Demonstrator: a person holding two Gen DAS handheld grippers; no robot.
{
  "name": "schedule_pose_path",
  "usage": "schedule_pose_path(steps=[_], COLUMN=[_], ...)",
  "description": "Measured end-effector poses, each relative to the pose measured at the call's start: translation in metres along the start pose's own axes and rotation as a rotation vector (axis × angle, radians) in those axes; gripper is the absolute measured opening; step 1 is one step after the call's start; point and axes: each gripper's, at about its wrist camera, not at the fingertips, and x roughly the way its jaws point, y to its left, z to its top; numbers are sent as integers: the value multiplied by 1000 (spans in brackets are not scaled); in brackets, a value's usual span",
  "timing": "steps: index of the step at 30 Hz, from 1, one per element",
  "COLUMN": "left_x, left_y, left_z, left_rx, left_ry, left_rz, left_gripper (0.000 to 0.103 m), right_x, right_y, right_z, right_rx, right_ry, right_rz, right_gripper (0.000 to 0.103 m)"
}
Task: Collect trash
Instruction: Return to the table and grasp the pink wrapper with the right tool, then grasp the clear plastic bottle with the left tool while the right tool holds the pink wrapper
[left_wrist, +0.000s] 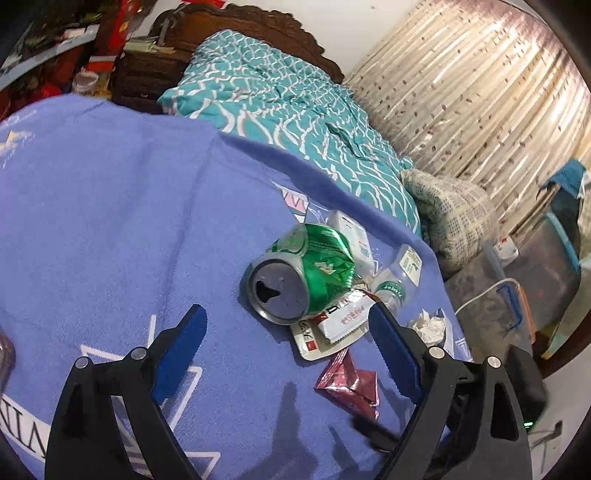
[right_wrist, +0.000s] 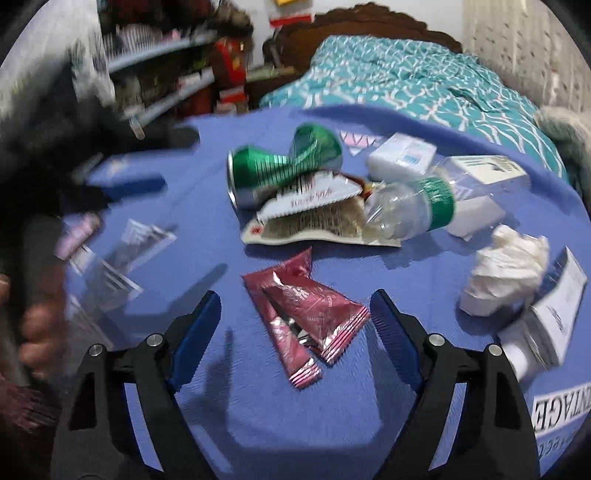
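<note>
A crushed green can (left_wrist: 306, 275) lies on a blue cloth (left_wrist: 110, 221), its open top facing my left gripper (left_wrist: 286, 319), which is open and empty just short of it. The can also shows in the right wrist view (right_wrist: 280, 168). White-red wrappers (left_wrist: 332, 326) lie under the can. A clear plastic bottle (right_wrist: 406, 210) lies beside them. Maroon foil sachets (right_wrist: 306, 314) lie between the open jaws of my right gripper (right_wrist: 295, 301), which is empty above them. A crumpled tissue (right_wrist: 506, 269) lies at the right.
White small boxes (right_wrist: 402, 155) lie behind the bottle. A white tube and carton (right_wrist: 546, 325) lie at the right edge. A bed with a teal quilt (left_wrist: 280, 103) stands behind the cloth. Cluttered shelves (right_wrist: 166, 74) stand at the back left. A curtain (left_wrist: 480, 92) hangs at the right.
</note>
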Motion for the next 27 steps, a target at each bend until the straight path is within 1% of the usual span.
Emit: schedule_pose_path(steps=[1, 2, 3, 4, 5, 7, 9, 12, 15, 17, 18, 19, 20, 21, 22, 23, 24, 25, 26, 27], left_x=[-1, -1, -1, 0, 1, 8, 17, 32, 59, 87, 105, 117, 130, 146, 156, 164, 168, 173, 175, 175], left_y=[-9, -14, -22, -33, -41, -57, -71, -95, -129, -152, -163, -168, -173, -178, -179, -181, -180, -179, -178, -177], left_z=[1, 0, -1, -3, -6, -10, -10, -8, -6, -6, -6, -7, -8, -11, -14, -18, -20, -22, -24, -26], left_rx=[38, 67, 110, 170, 212, 286, 329, 384, 472, 543, 579, 603, 633, 669, 688, 708, 716, 728, 736, 739], left_ry=[-3, -4, -3, -4, -4, 5, 14, 39, 80, 129, 165, 188, 220, 262, 284, 307, 318, 326, 325, 330], left_rz=[13, 23, 36, 48, 54, 65, 75, 42, 38, 47, 72, 98, 125, 162, 186, 208, 219, 233, 240, 223], left_gripper=[85, 85, 85, 85, 85, 84, 84, 85, 86, 85, 83, 78, 69, 64, 62, 59, 58, 56, 44, 41], right_x=[8, 11, 7, 5, -1, -13, -31, -64, -99, -116, -122, -128, -129, -131, -133, -132, -132, -131, -130, -129], right_y=[0, -3, -7, -13, -21, -37, -60, -86, -109, -126, -130, -138, -142, -146, -149, -150, -151, -151, -151, -152], right_z=[-1, -2, -3, -5, -9, -19, -35, -60, -85, -100, -106, -112, -113, -115, -116, -116, -115, -114, -112, -109], right_rx=[-7, 6, 13, 33, 64, 119, 207, 307, 383, 439, 462, 487, 502, 510, 513, 515, 517, 520, 519, 516], right_ry=[26, 49, 31, 39, 29, 7, -18, -80, -131, -152, -160, -168, -173, -175, -175, -176, -179, -182, -184, -185], right_rz=[-13, -14, -26, -6, 6, 1, 25, 43, 26, 9, 4, 3, 2, -3, -8, -9, -4, -3, 2, 16], right_gripper=[58, 30, 21, 19, 15, 13, 13, 13, 13, 13, 13, 13, 13, 13, 13, 16, 16, 18, 43, 95])
